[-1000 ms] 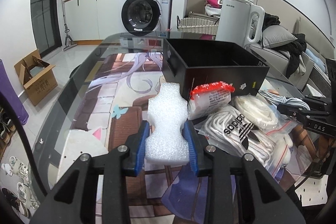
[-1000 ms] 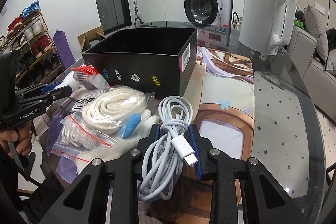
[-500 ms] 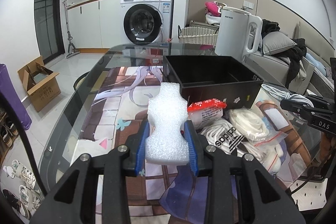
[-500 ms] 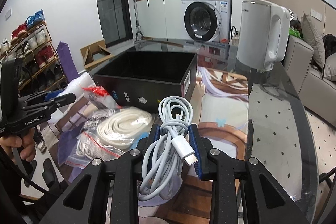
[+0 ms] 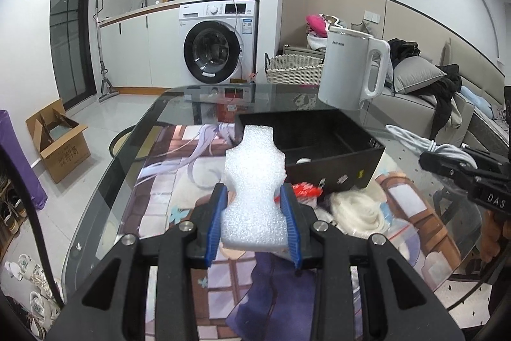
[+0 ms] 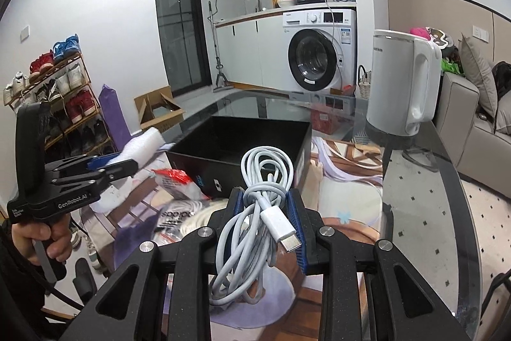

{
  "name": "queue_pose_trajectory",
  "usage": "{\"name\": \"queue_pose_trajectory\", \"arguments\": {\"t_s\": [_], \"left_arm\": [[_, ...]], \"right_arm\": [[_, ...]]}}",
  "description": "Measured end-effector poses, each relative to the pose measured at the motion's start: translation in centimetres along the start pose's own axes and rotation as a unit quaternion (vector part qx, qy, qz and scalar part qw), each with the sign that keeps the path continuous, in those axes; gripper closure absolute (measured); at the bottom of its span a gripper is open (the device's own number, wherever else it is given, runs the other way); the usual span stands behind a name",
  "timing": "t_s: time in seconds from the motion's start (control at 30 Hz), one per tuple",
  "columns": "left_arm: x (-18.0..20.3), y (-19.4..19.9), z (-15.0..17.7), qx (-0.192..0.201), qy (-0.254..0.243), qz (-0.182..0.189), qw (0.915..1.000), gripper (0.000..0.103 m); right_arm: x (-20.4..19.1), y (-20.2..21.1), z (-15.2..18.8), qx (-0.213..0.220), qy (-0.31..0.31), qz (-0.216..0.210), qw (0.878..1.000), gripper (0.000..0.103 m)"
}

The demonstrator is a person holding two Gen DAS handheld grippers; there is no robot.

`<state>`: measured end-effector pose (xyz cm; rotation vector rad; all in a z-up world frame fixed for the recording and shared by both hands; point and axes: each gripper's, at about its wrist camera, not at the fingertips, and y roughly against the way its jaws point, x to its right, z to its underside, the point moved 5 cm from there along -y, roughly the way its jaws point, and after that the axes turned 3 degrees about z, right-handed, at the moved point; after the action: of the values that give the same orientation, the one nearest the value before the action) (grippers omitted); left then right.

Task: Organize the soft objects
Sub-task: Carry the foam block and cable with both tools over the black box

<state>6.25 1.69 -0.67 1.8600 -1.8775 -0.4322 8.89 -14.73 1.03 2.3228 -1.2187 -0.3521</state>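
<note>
- The left gripper (image 5: 254,224) is closed on a white foam block (image 5: 254,181), its blue pads pressing the narrow lower part on both sides; the block is raised above the glass table (image 5: 105,181), off its surface.
- The right gripper (image 6: 266,213) is clamped on a coiled white charging cable (image 6: 255,213), the bundle pinched between the pads with the USB plug lying toward the right pad and loose loops hanging below.
- The black box (image 5: 322,149) sits toward the far middle of the table, open at the top, with an inner divider; a small pale object lies in its near compartment, too small to identify.
- Left on the table, just in front of the box's near wall: a red-and-white packet (image 6: 175,181), a bag of white cord (image 5: 357,210) and an Adidas-printed bag (image 6: 179,214), blurred in both views.
- A white kettle (image 6: 402,85) stands near the table's far right edge, beside the box.
- Step in hand, as I judge it: both items are lifted and being carried to the box, neither yet over its opening.
- The next move calls for bringing each gripper above a compartment, lowering it inside the walls, then opening. The cable's hanging loops could catch on the rim, so it needs clearance; the foam is light and may cling to a pad.
</note>
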Motion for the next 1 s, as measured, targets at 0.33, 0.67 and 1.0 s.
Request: {"name": "queue_pose_trajectory", "arguments": {"t_s": [0.33, 0.67, 1.0], "left_arm": [[1.5, -0.7, -2.2, 0.015, -0.016, 0.005, 0.9997, 0.070], [1.9, -2.1, -3.5, 0.019, -0.021, 0.004, 0.9996, 0.070], [2.0, -3.8, -4.9, 0.022, -0.021, 0.009, 0.9995, 0.070]], "right_arm": [[-1.1, -0.6, -2.3, 0.014, 0.013, -0.006, 1.000, 0.075], [-1.7, -1.9, -3.8, 0.018, 0.020, -0.011, 1.000, 0.075], [-1.7, -3.9, -5.2, 0.009, 0.025, -0.011, 1.000, 0.075]]}}
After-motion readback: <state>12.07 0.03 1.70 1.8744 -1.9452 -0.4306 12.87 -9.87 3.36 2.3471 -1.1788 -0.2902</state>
